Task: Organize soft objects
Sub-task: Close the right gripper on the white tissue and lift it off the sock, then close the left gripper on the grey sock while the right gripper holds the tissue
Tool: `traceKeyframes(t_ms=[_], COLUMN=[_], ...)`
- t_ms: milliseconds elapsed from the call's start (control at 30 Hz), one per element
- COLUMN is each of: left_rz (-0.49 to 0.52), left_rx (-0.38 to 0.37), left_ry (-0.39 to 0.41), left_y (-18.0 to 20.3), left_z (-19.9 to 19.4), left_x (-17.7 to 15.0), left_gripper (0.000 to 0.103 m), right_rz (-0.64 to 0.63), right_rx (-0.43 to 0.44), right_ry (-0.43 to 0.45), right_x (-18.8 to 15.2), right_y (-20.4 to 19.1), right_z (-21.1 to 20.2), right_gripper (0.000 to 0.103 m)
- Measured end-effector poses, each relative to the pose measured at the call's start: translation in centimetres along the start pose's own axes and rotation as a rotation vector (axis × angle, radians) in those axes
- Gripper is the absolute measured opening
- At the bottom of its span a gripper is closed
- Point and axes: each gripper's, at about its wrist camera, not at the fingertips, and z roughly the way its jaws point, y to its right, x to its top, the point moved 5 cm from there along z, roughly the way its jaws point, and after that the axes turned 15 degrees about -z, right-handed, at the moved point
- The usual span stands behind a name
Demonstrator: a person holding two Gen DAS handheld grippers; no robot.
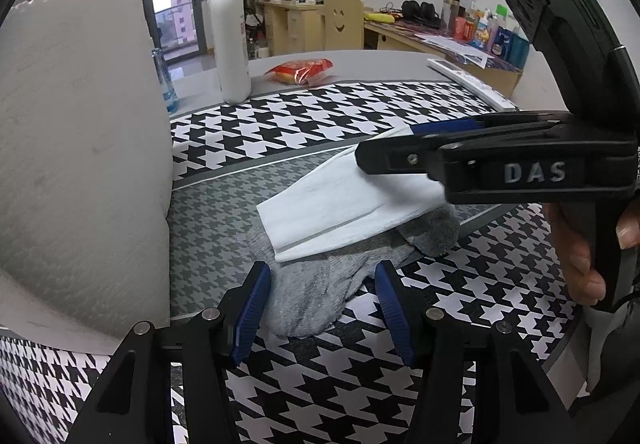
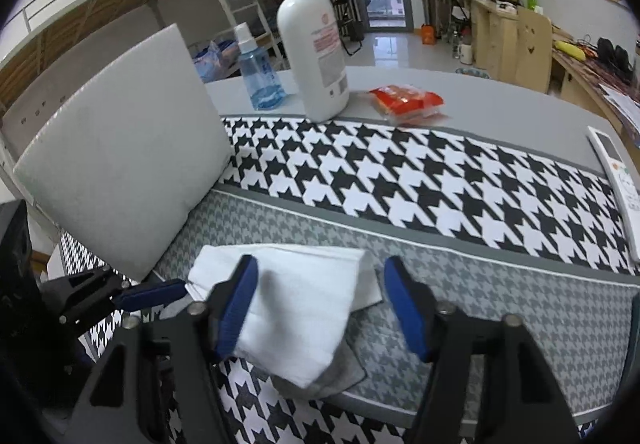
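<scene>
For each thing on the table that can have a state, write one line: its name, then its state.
white cloth: folded, lying on the grey sock
grey sock: flat, partly covered
left gripper: open, over the sock
right gripper: open, over the cloth, pads not pressing it
lotion bottle: upright, pump on
spray bottle: upright, partly filled
red packet: lying flat
white board: standing tilted

A white pump bottle (image 2: 314, 55) with a red pump stands near the far edge of the tabletop (image 2: 500, 111), a blue spray bottle (image 2: 260, 77) just beside it. A red snack packet (image 2: 406, 101) lies near the pump bottle; a white remote control (image 2: 618, 179) lies at the right edge.
</scene>
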Motion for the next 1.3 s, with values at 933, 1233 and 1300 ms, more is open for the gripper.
traceKeyframes(t_ms=[933, 1233, 1300], left_rz=[-0.001, -0.002, -0.002], left_rx=[0.026, 0.051, 0.05], left_ry=[0.013, 0.029, 0.038], left_y=[-0.5, -0.9, -0.8], left_z=[-0.9, -2.2, -2.5], left_x=[0.2, -0.4, -0.3], left_gripper=[0.026, 0.024, 0.024], right_rz=[0.139, 0.158, 0.166], right_rx=[-0.166, -0.224, -0.216], right_ry=[0.057, 0.024, 0.025], right_x=[-2.5, -4.8, -5.1], right_y=[5.4, 6.5, 6.5], right_z=[-5.4, -6.8, -6.8], right_gripper=[0.003, 0.004, 0.004])
